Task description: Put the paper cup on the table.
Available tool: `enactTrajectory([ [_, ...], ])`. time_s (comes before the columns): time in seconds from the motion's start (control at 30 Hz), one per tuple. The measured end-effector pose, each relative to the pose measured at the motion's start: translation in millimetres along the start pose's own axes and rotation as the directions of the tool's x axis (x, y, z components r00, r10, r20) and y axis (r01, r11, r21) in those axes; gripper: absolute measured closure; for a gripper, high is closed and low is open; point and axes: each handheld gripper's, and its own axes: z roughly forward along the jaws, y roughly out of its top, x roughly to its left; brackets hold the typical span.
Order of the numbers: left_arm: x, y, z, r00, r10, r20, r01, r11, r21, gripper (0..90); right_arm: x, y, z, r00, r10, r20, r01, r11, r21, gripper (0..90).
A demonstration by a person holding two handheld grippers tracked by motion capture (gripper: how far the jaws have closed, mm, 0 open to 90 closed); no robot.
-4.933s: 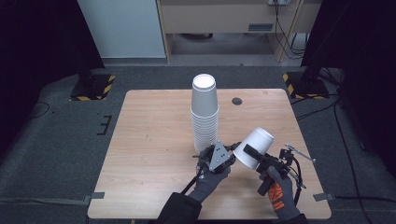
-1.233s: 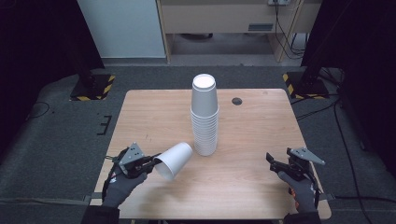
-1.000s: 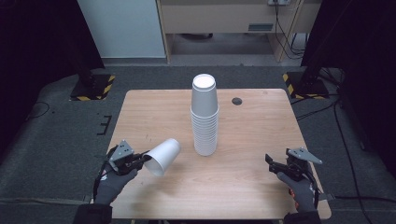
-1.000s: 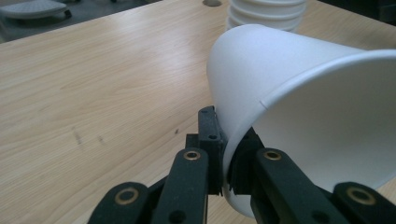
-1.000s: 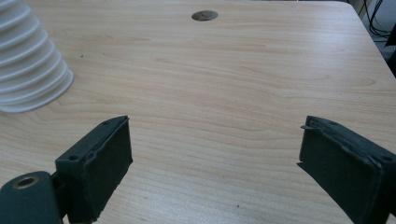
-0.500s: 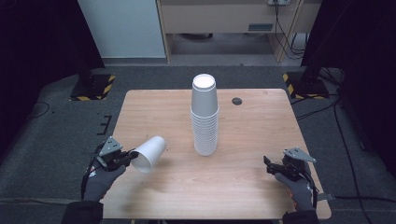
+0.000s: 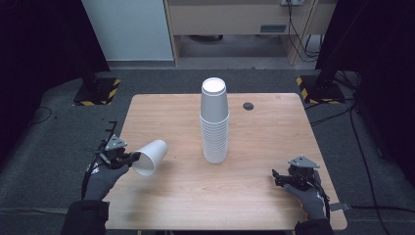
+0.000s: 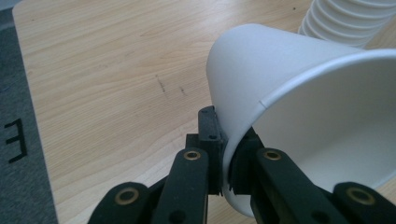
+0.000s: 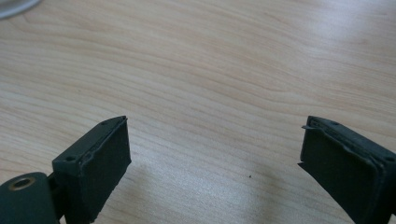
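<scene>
White paper cup (image 7: 149,157) sits pinched by its rim in the left gripper (image 8: 223,161), tipped sideways over the left edge of the wooden table (image 7: 274,196). The right gripper (image 9: 215,158) has its jaws wide apart. A tall cup stack (image 7: 214,122) stands in the middle.

high view overhead; gripper views close above table (image 7: 274,196)

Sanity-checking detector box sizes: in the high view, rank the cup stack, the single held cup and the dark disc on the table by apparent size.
1. cup stack, clearly largest.
2. single cup, pinched at its rim by the left gripper.
3. dark disc, smallest; it lies farther from the camera, though the gap is plain.
</scene>
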Motion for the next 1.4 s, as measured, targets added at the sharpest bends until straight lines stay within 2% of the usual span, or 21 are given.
enactTrajectory([
  [0.17,7.4,5.1,-0.9,0.9996,-0.022,-0.015,0.023,0.9958,0.088,86.0,-1.9,-3.0,3.1,0.9999,-0.007,0.008,0.007,1.000,0.025,9.0],
  [0.27,10.0,6.5,-2.3,0.9994,-0.027,-0.019,0.029,0.9936,0.109,86.0,-3.4,-5.8,5.2,1.0000,0.007,0.006,-0.007,0.999,0.046,9.2],
  [0.37,14.4,11.0,-6.1,0.9992,-0.027,-0.030,0.032,0.9841,0.175,86.0,-5.5,-7.2,6.3,0.9998,0.018,0.006,-0.018,0.999,0.049,9.1],
  [0.43,14.8,12.0,-6.5,0.9990,-0.032,-0.031,0.037,0.9817,0.187,86.0,-5.6,-7.4,6.3,0.9998,0.020,0.007,-0.020,0.999,0.049,9.1],
  [0.53,16.0,16.0,-7.8,0.9987,-0.035,-0.037,0.042,0.9705,0.237,86.0,-5.5,-7.3,6.4,0.9998,0.019,0.005,-0.020,0.998,0.051,8.7],
  [0.6,17.3,20.5,-7.7,0.9986,-0.025,-0.046,0.038,0.9540,0.297,86.0,-5.6,-7.3,6.6,0.9997,0.023,0.007,-0.023,0.998,0.051,8.6],
  [0.67,18.0,22.1,-7.6,0.9986,-0.024,-0.048,0.038,0.9488,0.314,86.0,-5.8,-7.4,6.6,0.9998,0.021,0.007,-0.022,0.998,0.052,8.6],
  [0.77,20.4,28.3,-8.4,0.9984,-0.016,-0.053,0.035,0.9272,0.373,86.0,-6.4,-7.4,6.7,0.9995,0.030,-0.007,-0.029,0.998,0.059,8.6],
  [0.8,20.4,28.3,-8.4,0.9984,-0.016,-0.053,0.035,0.9272,0.373,86.1,-6.5,-7.4,6.7,0.9995,0.031,-0.007,-0.031,0.998,0.059,8.5],
  [0.97,22.5,34.0,-9.6,0.9989,-0.005,-0.046,0.025,0.8980,0.439,86.0,-6.5,-7.5,6.6,0.9993,0.034,-0.011,-0.034,0.998,0.061,8.6],
  [1.0,22.5,34.0,-9.6,0.9989,-0.005,-0.046,0.025,0.8980,0.439,86.0,-6.5,-7.5,6.6,0.9993,0.034,-0.011,-0.034,0.998,0.061,8.6],
  [1.07,22.7,35.8,-7.3,0.9987,0.005,-0.050,0.020,0.8756,0.483,86.1,-6.1,-7.6,6.5,0.9992,0.038,-0.013,-0.038,0.997,0.063,8.6],
  [1.1,22.2,36.0,-6.1,0.9986,0.003,-0.053,0.023,0.8717,0.489,86.1,-6.1,-7.6,6.5,0.9992,0.039,-0.013,-0.038,0.997,0.063,8.6],
  [1.17,20.7,38.2,-3.2,0.9985,0.023,-0.050,0.007,0.8456,0.534,86.1,-6.5,-7.6,6.6,0.9991,0.039,-0.017,-0.038,0.997,0.064,8.6],
  [1.2,20.7,38.2,-3.2,0.9985,0.023,-0.050,0.007,0.8456,0.534,86.0,-6.9,-7.6,6.8,0.9991,0.038,-0.018,-0.037,0.997,0.063,8.6],
  [1.23,19.0,41.8,-1.3,0.9983,0.039,-0.043,-0.008,0.8258,0.564,86.1,-7.0,-7.5,6.7,0.9990,0.041,-0.020,-0.039,0.997,0.065,8.6],
  [1.27,19.0,41.8,-1.3,0.9983,0.039,-0.043,-0.008,0.8258,0.564,86.0,-7.0,-7.5,6.7,0.9990,0.041,-0.020,-0.039,0.997,0.065,8.6],
  [1.3,16.6,46.1,0.1,0.9979,0.051,-0.040,-0.018,0.8101,0.586,86.0,-7.1,-7.5,6.7,0.9989,0.042,-0.021,-0.040,0.997,0.066,8.6],
  [1.33,15.9,48.7,0.6,0.9976,0.062,-0.031,-0.031,0.8026,0.596,86.0,-7.1,-7.5,6.7,0.9989,0.041,-0.021,-0.040,0.997,0.066,8.6],
  [1.37,14.7,50.5,1.6,0.9978,0.063,-0.020,-0.038,0.7968,0.603,86.0,-7.1,-7.5,6.7,0.9989,0.041,-0.022,-0.039,0.997,0.066,8.6],
  [1.4,14.7,50.5,1.6,0.9978,0.063,-0.020,-0.038,0.7968,0.603,86.0,-7.1,-7.5,6.7,0.9989,0.041,-0.022,-0.039,0.997,0.066,8.6],
])
